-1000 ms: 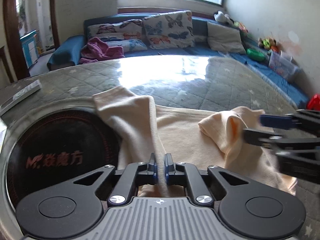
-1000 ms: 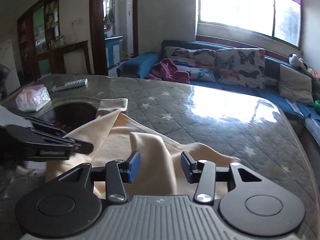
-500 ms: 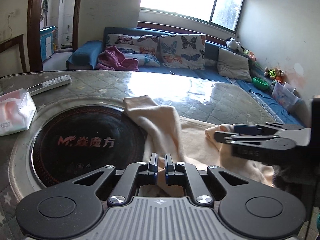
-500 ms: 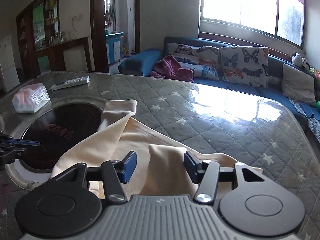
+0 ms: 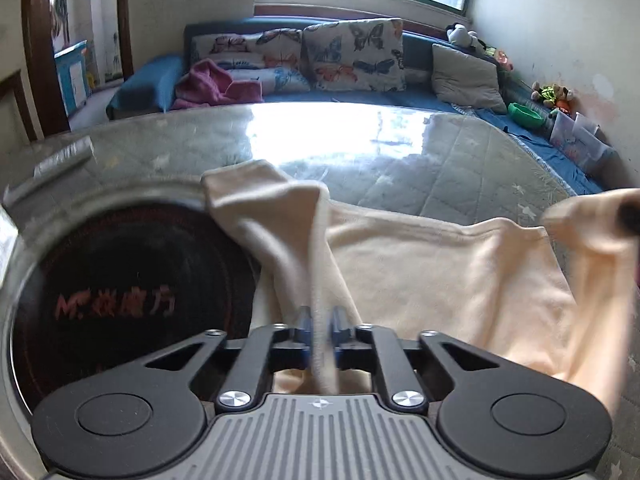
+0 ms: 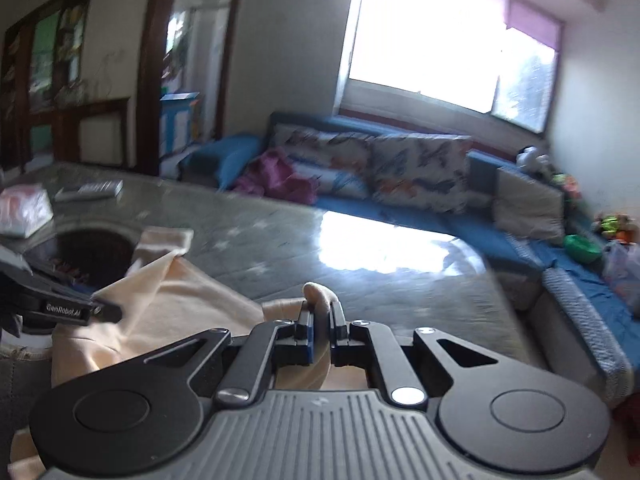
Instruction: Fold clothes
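A cream garment (image 5: pixel 420 272) lies spread on the quilted table top (image 5: pixel 460 168), one sleeve reaching over the dark round inset (image 5: pixel 132 280). My left gripper (image 5: pixel 320 324) is shut on a fold of the garment at its near edge. My right gripper (image 6: pixel 320 326) is shut on another bunch of the cream garment (image 6: pixel 168 300) and holds it lifted; its tip shows at the right edge of the left wrist view (image 5: pixel 628 220). The left gripper shows at the left in the right wrist view (image 6: pixel 64 308).
A remote control (image 6: pixel 90 190) and a tissue pack (image 6: pixel 24 210) lie at the table's far left. A blue sofa (image 5: pixel 360 92) with butterfly cushions and a purple cloth (image 5: pixel 216 84) stands behind the table. Toys and bins sit along the right wall.
My right gripper has shut on the garment's right part and lifted it, pulling the cloth taut to the right. My left gripper stays shut on its fold.
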### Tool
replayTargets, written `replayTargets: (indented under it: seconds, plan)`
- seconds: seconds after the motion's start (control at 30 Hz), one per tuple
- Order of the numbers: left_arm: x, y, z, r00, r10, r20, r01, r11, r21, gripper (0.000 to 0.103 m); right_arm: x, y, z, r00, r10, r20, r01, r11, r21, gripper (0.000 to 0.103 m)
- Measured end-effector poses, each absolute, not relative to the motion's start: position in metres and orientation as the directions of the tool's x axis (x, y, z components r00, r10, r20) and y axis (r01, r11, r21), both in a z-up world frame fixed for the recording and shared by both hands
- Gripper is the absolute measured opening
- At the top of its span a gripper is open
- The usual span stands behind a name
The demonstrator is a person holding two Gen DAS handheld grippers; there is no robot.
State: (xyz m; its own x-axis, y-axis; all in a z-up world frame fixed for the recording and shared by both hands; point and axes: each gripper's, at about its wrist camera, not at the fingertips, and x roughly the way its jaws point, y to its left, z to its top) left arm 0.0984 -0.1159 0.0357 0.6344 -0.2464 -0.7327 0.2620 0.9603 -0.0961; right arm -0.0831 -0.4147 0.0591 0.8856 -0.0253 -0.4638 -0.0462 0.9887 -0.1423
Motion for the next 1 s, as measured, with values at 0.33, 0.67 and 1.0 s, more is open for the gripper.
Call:
replayTargets:
  seconds: [0.33,0.67,1.0]
  plan:
    - [0.018,-0.072,0.063,0.724,-0.242,-0.646,0.213,0.969,-0.124,0.003,-0.21,-0.527,0.037,0.803,-0.28,-0.526,0.329,0.944,0.0,0.01]
    - [-0.036,-0.021,0.048,0.678,-0.185,-0.711,0.11,0.982,-0.151,0.004,-0.242,-0.556,0.007,0.735,-0.33,-0.592,0.43,0.902,0.032,0.036]
    - [-0.051,-0.011,0.037,0.663,-0.158,-0.731,0.06,0.986,-0.158,0.011,-0.191,-0.496,-0.018,0.75,-0.24,-0.617,0.221,0.969,-0.108,0.079]
